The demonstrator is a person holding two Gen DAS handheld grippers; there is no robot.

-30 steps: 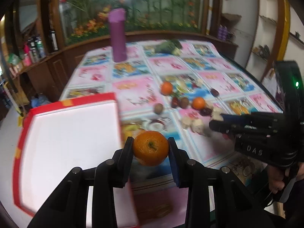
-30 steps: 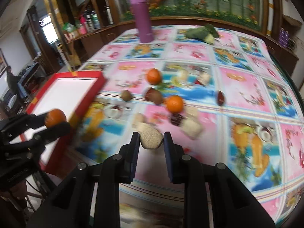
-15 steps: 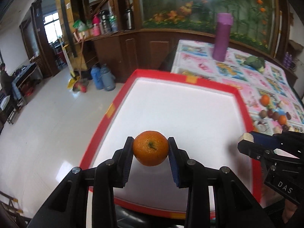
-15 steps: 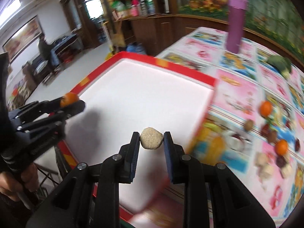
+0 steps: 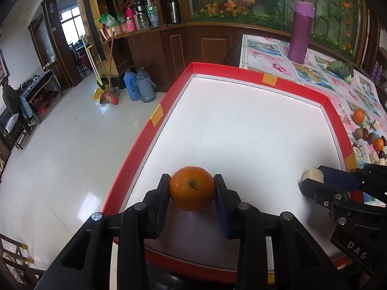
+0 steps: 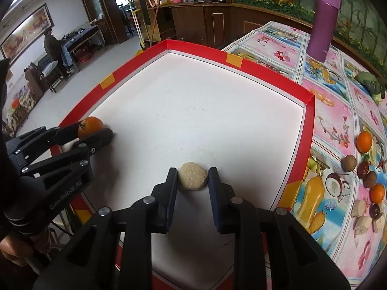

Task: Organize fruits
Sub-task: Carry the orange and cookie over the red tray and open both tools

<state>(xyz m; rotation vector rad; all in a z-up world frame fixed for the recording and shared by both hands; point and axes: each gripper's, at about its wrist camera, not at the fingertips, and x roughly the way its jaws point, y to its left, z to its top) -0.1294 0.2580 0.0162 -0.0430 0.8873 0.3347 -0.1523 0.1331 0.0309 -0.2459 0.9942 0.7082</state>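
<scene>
Item one, an orange [image 5: 191,188], sat clamped between the two pads of the left gripper [image 5: 191,191], stem end facing the camera, low over the near left part of the tray [image 5: 241,71], just inside its left wall; whether it touched the white floor could not be told. Item two, a tan rough-skinned round fruit [image 6: 192,175], was clamped in the right gripper [image 6: 192,178] over the near middle of the same tray, a faint shadow on the floor just beyond it; it looked very close to the surface, contact uncertain. The tray, red-walled with a white floor and orange tape tabs, held nothing else and lay at the left end of the table, partly over its edge above the tiled floor. To its right, on the flowered tablecloth [image 6: 338,120], the unsorted stock lay in a loose cluster: two more oranges [image 6: 364,141], several small brown and dark red fruits [image 6: 349,163] and some pale chunks [image 6: 361,222]. Farther off stood a purple flask [image 6: 324,24] and a green leafy vegetable [image 6: 370,79]. Step in hand, by judgement: delivery of both fruits into the tray, placement not yet done. The next move would call for lowering each fruit onto the floor, parting the pads slowly so the round orange did not roll, with the two kinds kept well apart, then a return to the cluster at right.
</scene>
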